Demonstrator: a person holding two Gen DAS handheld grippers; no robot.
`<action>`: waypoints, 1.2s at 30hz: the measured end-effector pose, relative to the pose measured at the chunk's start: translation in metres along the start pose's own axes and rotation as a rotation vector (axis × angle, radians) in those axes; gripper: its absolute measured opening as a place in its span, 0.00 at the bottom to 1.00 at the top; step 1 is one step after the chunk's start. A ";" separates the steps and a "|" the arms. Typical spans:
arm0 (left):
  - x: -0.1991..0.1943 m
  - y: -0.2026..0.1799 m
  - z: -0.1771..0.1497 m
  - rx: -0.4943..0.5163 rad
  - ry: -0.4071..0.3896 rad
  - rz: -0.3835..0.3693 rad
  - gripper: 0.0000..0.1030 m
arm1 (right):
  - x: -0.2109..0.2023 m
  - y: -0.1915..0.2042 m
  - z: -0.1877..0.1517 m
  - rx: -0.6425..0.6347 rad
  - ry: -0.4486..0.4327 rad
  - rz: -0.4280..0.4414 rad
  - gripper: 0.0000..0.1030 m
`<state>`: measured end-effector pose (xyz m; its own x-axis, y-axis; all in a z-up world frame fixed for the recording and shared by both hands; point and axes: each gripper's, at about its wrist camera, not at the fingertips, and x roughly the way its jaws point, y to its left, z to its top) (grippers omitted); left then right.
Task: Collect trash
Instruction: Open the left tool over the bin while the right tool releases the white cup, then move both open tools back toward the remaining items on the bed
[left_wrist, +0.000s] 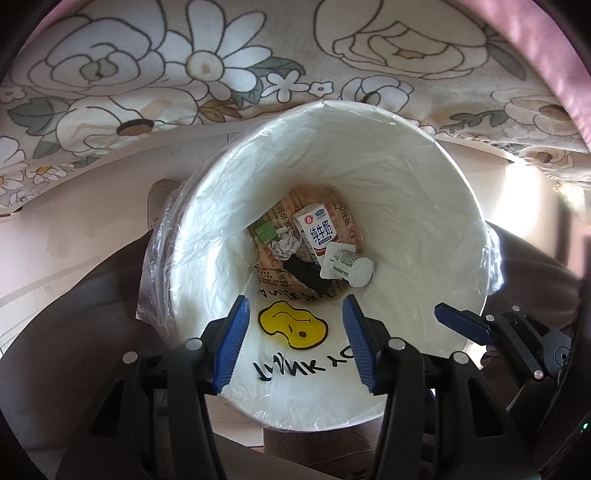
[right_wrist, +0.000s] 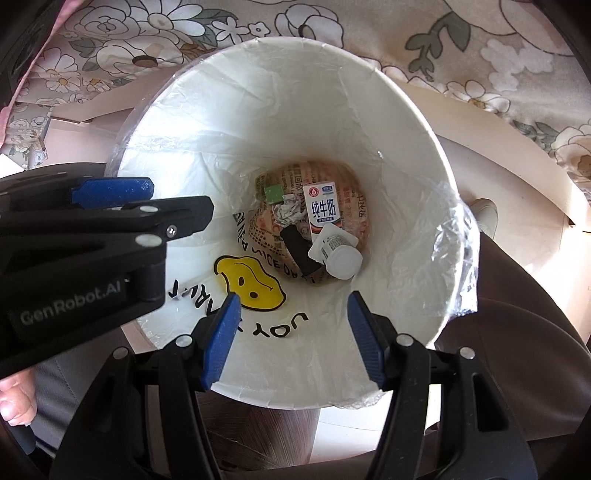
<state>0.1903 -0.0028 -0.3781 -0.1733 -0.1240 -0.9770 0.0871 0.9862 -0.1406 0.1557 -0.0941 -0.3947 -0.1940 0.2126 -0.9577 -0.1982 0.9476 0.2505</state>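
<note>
Glossy crinkled plastic liner (left_wrist: 369, 177) covers the bin; floral cloth (left_wrist: 147, 74) looks matt.

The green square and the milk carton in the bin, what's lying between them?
A crumpled paper wad lies between the green square and the milk carton; both wrist views show it.

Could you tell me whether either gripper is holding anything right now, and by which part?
Nothing is held. The left gripper and right gripper are both open and empty above the bin; the milk carton lies at its bottom.
</note>
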 end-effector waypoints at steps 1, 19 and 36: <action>-0.004 0.000 -0.002 0.001 -0.007 -0.001 0.53 | -0.002 0.001 -0.002 -0.003 -0.005 -0.004 0.59; -0.100 -0.020 -0.040 0.123 -0.211 0.106 0.53 | -0.079 -0.003 -0.032 -0.051 -0.120 -0.060 0.59; -0.255 -0.039 -0.057 0.181 -0.561 0.125 0.61 | -0.264 -0.002 -0.042 -0.172 -0.454 -0.190 0.59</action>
<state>0.1756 -0.0038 -0.1145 0.3892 -0.0956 -0.9162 0.2479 0.9688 0.0042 0.1669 -0.1617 -0.1362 0.2894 0.1590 -0.9439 -0.3520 0.9347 0.0495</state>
